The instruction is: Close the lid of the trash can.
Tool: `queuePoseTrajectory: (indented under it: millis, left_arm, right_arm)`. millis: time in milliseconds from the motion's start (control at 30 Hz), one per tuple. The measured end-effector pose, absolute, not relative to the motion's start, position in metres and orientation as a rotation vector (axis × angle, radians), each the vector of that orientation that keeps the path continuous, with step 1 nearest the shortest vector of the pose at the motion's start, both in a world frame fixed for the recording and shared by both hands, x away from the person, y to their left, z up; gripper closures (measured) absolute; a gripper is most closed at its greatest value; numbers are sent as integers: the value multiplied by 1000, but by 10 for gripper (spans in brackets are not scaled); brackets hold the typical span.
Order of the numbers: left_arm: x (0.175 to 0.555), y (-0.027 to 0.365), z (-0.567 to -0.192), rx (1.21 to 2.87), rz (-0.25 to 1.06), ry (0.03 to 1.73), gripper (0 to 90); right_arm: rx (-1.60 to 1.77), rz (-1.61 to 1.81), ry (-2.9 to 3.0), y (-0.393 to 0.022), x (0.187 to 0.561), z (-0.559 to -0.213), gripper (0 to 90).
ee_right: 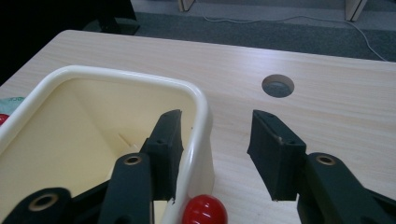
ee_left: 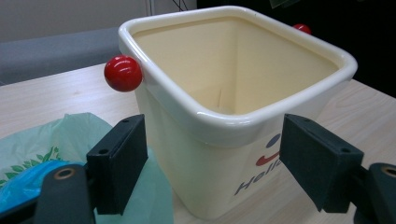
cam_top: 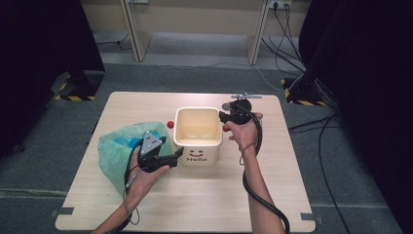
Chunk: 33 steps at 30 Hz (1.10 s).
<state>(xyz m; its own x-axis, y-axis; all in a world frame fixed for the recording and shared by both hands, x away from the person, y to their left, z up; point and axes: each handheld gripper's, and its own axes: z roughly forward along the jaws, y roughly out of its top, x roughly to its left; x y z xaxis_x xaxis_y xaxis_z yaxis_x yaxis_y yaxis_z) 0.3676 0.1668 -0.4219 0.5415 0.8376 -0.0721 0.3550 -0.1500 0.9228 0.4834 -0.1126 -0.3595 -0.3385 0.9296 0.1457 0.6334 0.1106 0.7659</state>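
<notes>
Cream "Hello" bin [cam_top: 197, 132] sits mid-desk [cam_top: 272, 195], left gripper [ee_left: 212, 161] jaws apart flanking its near corner, right gripper [ee_right: 212, 144] jaws apart straddling its rim, green bag [cam_top: 117, 148] at left edge.

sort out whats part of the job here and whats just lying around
In the job, judging by the grippers:
cream square bin with red knobs
left gripper, open at its corner
right gripper, open astride its rim

Lying about:
green plastic bag
cable hole in table

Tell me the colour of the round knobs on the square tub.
Glossy red. The knob on the cream tub shows best in the left gripper view.
</notes>
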Motion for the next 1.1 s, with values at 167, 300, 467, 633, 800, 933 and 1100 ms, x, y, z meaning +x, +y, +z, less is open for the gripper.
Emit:
queuePoseTrajectory:
  millis: [167, 300, 467, 633, 800, 933, 1100]
  left_arm:
    - [362, 166, -417, 1728, 554, 981, 221]
    - [357, 165, -414, 1727, 519, 967, 212]
    - [350, 165, -408, 1708, 456, 941, 202]
    - [344, 165, -406, 1708, 435, 925, 196]
    - [335, 163, -408, 1725, 409, 903, 194]
    - [328, 162, -412, 1748, 392, 892, 194]
    - [323, 161, -423, 1780, 379, 890, 192]
  right_arm:
    - [1527, 1133, 2007, -124, 476, -357, 473]
    - [1525, 1162, 1995, -135, 468, -359, 435]
    - [1529, 1194, 1984, -150, 456, -365, 409]
    - [1528, 1217, 1979, -158, 447, -369, 397]
    - [1519, 1228, 1983, -169, 432, -377, 389]
    - [1518, 1220, 1994, -173, 427, -383, 386]
    - [1535, 1219, 1993, -180, 419, -391, 380]
